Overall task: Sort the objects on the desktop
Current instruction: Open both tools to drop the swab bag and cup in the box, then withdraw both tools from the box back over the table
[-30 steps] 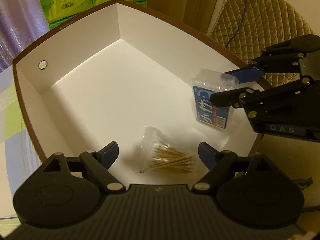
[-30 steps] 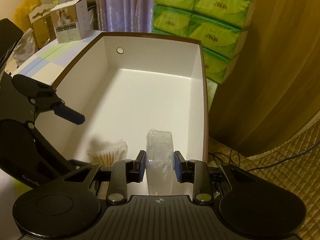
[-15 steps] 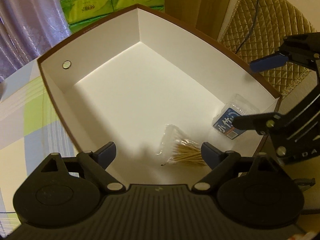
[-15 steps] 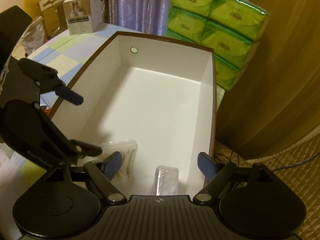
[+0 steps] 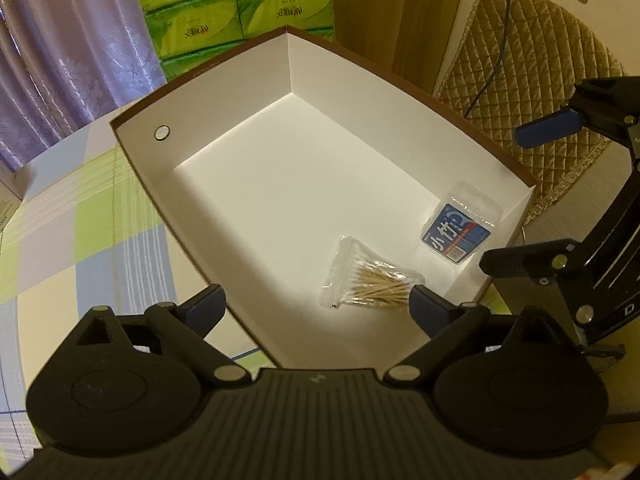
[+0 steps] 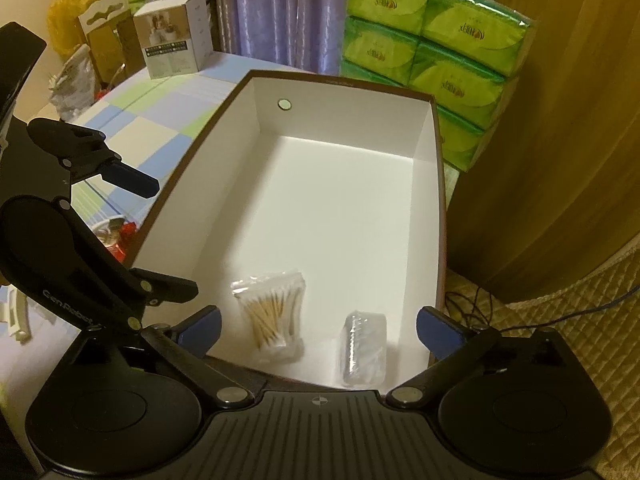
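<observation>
Checked cloth covers the table (image 6: 132, 136), with green tissue packs (image 6: 432, 36) stacked behind the box (image 5: 256, 216). We judge one drop finished: the swabs (image 5: 370, 284) and the small case (image 5: 458, 232) lie side by side on the box floor near its front wall. Our left gripper (image 5: 316, 308) and right gripper (image 6: 318, 326) hang above the near rim, jaws spread and empty, both items below them. Next we need another item from the table, likely the clutter (image 6: 114, 236) left of the box.
</observation>
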{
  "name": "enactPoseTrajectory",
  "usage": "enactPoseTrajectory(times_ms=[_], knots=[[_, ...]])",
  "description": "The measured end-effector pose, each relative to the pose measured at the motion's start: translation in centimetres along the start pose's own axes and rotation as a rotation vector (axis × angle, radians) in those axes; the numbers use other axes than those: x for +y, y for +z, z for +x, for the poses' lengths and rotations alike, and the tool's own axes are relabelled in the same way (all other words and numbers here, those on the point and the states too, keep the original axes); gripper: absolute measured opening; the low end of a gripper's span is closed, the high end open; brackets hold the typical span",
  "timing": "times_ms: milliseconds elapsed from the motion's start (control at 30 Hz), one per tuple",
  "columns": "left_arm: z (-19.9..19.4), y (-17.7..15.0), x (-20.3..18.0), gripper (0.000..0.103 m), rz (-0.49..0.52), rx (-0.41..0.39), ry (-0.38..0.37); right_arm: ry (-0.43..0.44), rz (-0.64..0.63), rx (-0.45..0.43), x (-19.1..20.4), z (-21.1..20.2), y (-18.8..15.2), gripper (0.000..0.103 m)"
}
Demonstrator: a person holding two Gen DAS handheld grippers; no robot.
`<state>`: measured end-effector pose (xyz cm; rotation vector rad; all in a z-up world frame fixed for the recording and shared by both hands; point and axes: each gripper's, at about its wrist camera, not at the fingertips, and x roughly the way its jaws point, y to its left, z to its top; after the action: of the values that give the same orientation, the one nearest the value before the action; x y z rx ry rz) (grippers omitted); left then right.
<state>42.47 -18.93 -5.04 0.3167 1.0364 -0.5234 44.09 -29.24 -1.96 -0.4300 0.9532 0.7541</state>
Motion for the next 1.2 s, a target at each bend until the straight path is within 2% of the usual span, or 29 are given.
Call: enactPoseTrajectory(times_ms=[333, 600, 767, 1200], knots=[[-4.4, -1.5, 0.1, 0.097, -0.022, -0.063, 0.005, -0.004, 0.027, -0.053, 1.8, -2.7, -0.4, 0.101], [-8.0, -4.1, -0.2, 0.097, -0.022, -0.112, -0.012, 0.007, 0.037, -0.09, 4.3, -4.7, -1.3, 0.101], [-10.5, -6.8, -0.1, 0.097, -0.026, -0.141, -0.02, 0.018, 0.044, -0.114, 6.3, -6.0, -2.2, 0.101], [-16.9, -15.2, 1.8, 0.098, -0.081, -0.194, 0.029, 0.04, 0.064, -0.18, 11.9, -9.1, -5.1, 0.101]])
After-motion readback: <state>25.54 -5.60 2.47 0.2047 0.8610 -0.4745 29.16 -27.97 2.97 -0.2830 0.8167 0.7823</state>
